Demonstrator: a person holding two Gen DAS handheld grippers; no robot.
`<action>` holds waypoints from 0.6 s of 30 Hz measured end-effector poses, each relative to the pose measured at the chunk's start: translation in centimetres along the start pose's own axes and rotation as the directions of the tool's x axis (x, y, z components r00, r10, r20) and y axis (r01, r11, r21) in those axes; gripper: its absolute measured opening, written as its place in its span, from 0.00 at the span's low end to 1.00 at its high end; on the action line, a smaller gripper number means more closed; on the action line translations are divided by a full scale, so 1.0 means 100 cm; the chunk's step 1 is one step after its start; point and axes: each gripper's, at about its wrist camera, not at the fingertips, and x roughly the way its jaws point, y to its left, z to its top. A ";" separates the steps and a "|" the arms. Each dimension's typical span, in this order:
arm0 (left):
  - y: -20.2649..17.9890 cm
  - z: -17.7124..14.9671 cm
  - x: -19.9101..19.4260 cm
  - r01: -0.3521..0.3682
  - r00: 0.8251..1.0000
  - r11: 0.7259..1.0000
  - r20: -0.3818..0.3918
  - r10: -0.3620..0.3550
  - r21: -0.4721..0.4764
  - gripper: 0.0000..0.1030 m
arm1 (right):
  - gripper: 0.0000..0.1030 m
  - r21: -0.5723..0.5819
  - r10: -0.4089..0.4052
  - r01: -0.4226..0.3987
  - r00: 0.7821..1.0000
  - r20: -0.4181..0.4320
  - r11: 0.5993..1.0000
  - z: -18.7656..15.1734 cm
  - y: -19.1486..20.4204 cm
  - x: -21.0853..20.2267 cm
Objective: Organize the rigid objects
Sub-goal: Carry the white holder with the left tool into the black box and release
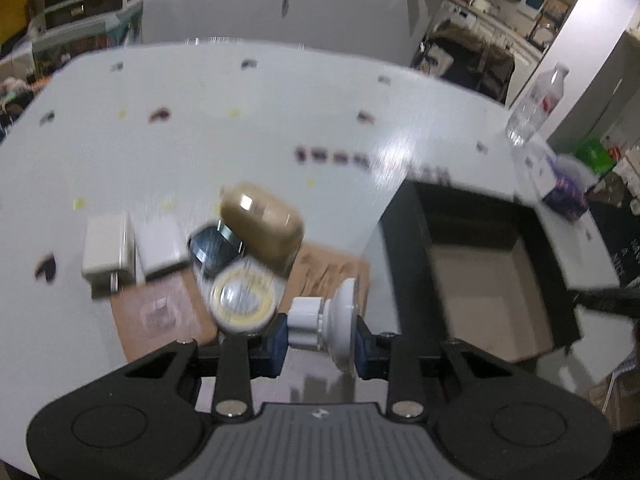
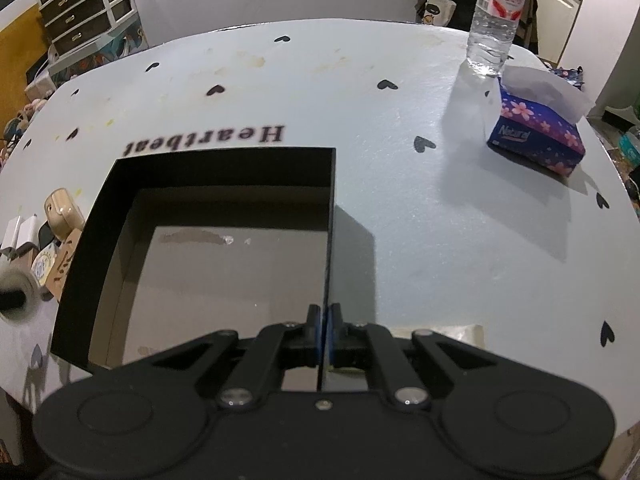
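Note:
My left gripper (image 1: 320, 340) is shut on a white suction-cup holder (image 1: 326, 326) and holds it above the table, left of the black box (image 1: 404, 264). Behind it lie a round yellow-rimmed tin (image 1: 243, 300), a beige case (image 1: 262, 224), a dark small object (image 1: 214, 250) and two white chargers (image 1: 108, 252) partly on a brown card (image 1: 160, 316). My right gripper (image 2: 324, 336) is shut on the right wall of the open black box (image 2: 330, 216). The box's brown floor shows nothing inside. The beige case (image 2: 62, 212) also shows at the left of the right wrist view.
A water bottle (image 2: 494, 20) and a purple tissue box (image 2: 538, 132) stand at the table's far right corner. The white table (image 2: 400, 200) has heart prints and the word Heartbeat. Drawers and clutter lie beyond the table.

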 end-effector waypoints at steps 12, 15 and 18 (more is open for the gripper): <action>-0.083 0.042 0.018 0.082 0.996 0.994 -0.031 -0.080 0.078 0.33 | 0.04 -0.009 -0.004 0.004 1.000 -0.011 1.000 0.002 0.001 0.001; -0.103 0.045 0.036 0.100 0.994 0.991 -0.056 -0.096 0.088 0.33 | 0.04 -0.006 -0.003 0.003 1.000 -0.011 1.000 0.002 0.001 0.001; -0.124 0.052 0.060 0.113 0.990 0.991 -0.099 -0.106 0.072 0.33 | 0.04 -0.005 -0.004 0.003 1.000 -0.015 1.000 0.002 0.001 0.001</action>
